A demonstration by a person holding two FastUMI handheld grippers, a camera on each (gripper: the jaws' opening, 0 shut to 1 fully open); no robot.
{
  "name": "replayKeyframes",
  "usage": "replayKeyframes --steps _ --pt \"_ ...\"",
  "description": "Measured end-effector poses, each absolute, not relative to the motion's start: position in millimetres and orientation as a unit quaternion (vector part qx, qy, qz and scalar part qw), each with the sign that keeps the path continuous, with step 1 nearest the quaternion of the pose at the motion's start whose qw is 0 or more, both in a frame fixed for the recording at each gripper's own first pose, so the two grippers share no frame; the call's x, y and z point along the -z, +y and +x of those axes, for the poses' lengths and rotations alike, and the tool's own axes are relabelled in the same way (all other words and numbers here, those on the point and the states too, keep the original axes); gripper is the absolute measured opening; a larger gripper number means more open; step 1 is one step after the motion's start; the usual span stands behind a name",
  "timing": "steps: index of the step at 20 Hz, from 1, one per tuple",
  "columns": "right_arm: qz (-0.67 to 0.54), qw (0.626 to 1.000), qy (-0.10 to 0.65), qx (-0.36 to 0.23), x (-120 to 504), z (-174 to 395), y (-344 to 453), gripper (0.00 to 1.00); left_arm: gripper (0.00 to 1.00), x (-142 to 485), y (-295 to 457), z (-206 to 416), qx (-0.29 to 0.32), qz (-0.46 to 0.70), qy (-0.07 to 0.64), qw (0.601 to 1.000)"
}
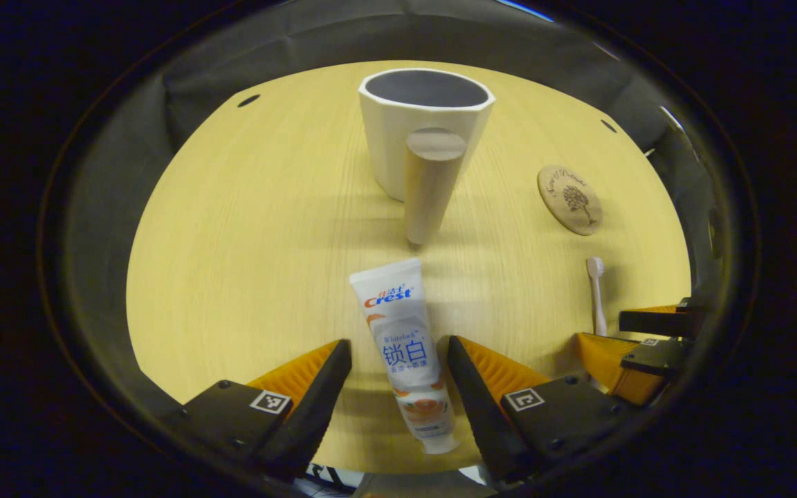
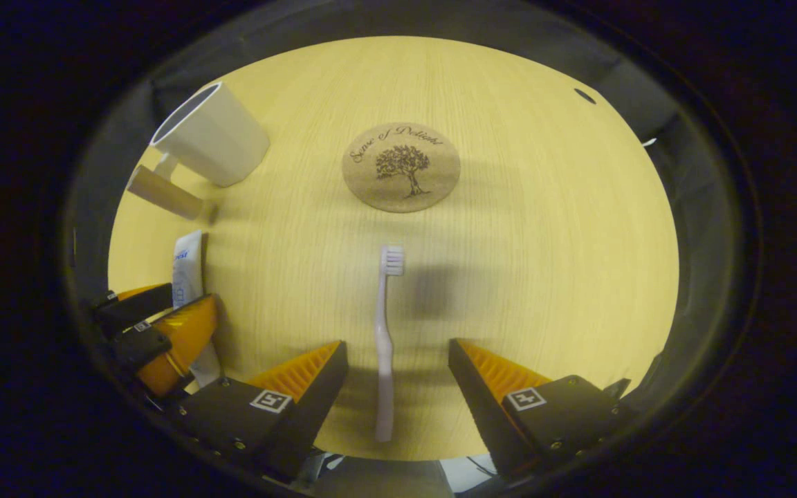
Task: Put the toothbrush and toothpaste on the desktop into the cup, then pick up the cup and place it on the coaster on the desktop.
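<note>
Both claws gape wide: left claw (image 1: 398, 360) straddles the toothpaste (image 1: 405, 349), right claw (image 2: 398, 360) the toothbrush (image 2: 385, 346), untouched.

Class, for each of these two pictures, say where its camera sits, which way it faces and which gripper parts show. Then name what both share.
Left gripper view: rides the left gripper, looking along its open fingers at toothpaste and cup.
Right gripper view: rides the right gripper, fingers open astride the toothbrush, coaster beyond.
Shared: all four things and the desktop; each also shows the other gripper.
</note>
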State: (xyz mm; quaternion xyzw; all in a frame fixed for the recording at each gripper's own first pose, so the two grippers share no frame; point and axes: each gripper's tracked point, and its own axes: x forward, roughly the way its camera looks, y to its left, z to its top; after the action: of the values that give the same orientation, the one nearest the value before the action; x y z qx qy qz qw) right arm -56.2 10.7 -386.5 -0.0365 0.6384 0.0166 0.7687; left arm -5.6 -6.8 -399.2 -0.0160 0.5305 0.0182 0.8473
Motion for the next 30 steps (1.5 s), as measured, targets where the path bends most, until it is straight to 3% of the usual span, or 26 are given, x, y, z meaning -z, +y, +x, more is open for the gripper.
replayKeyframes --steps 3,5,6,9,10,13,14,21,30 --pt "-0.021 0.762 0.647 0.003 387 -57 14 0.98 0.89 400 -14 -3 -0.008 -0.01 0.532 0.847" --pt "-0.018 0.759 0.651 0.0 383 -57 19 0.82 0.63 400 -17 -1 -0.005 -0.002 0.537 0.844" --pt "-0.013 0.759 0.651 0.004 382 -57 20 0.56 0.57 398 -20 1 0.001 -0.001 0.535 0.845" --pt "-0.004 0.751 0.66 0.002 386 -56 21 0.11 0.39 399 -22 0 0.007 0.003 0.543 0.84" --pt "-0.002 0.747 0.665 0.001 386 -56 21 0.11 0.29 399 -22 0 0.006 0.001 0.547 0.837" --pt "0.013 0.748 0.663 0.009 388 -51 20 0.02 0.2 393 -21 4 0.009 -0.011 0.531 0.847" --pt "0.013 0.749 0.663 0.01 385 -50 20 0.02 0.09 392 -21 4 0.007 -0.018 0.533 0.846" --pt "0.027 0.75 0.661 0.009 385 -48 19 0.02 0.09 373 -34 2 0.028 -0.04 0.519 0.854" --pt "0.067 0.753 0.655 0.002 384 -49 19 0.02 0.09 281 -29 16 0.029 -0.076 0.445 0.892"
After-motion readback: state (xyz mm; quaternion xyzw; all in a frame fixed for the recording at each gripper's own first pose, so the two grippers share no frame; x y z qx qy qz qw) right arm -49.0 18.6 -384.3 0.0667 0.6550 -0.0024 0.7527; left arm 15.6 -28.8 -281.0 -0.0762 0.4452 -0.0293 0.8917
